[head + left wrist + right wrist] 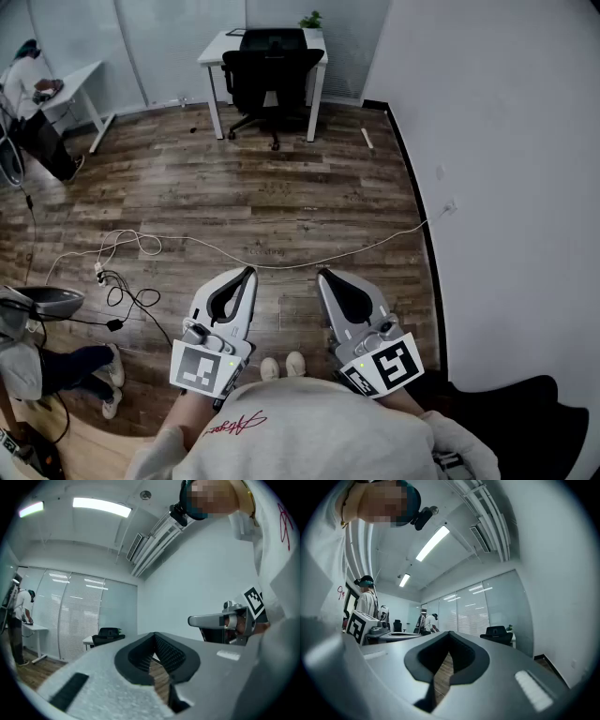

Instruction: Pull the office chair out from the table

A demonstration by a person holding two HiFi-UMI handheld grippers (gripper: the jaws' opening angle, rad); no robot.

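None of the pulling looks done; judging by how things stand, the whole task lies ahead. At the far left of the head view another person (33,103) bends over a separate desk (84,80) and takes no part. Lower down on that side, loose cables (127,281) trail across the wooden floor (281,187), and one runs on toward the wall at the right. Next comes the left gripper (247,273), held close to the wearer's body and pointing level down the room. Its own view shows the jaws closed tip to tip with nothing between them.

Straight ahead, at the far end of the room and well apart from both tools, the office chair (274,66) sits pushed in under the white table (212,47). Its back faces the wearer and its base is partly beneath the tabletop. A small plant (310,19) stands at the table's far right corner. The right gripper (323,275) hangs just beside the left one, roughly level too, with its jaws pressed together and empty. The white wall (487,141) closes off the right side.

What remains, as it appears, is to cross the floor past the cables, open a gripper, take the chair's back and draw it clear of the table.
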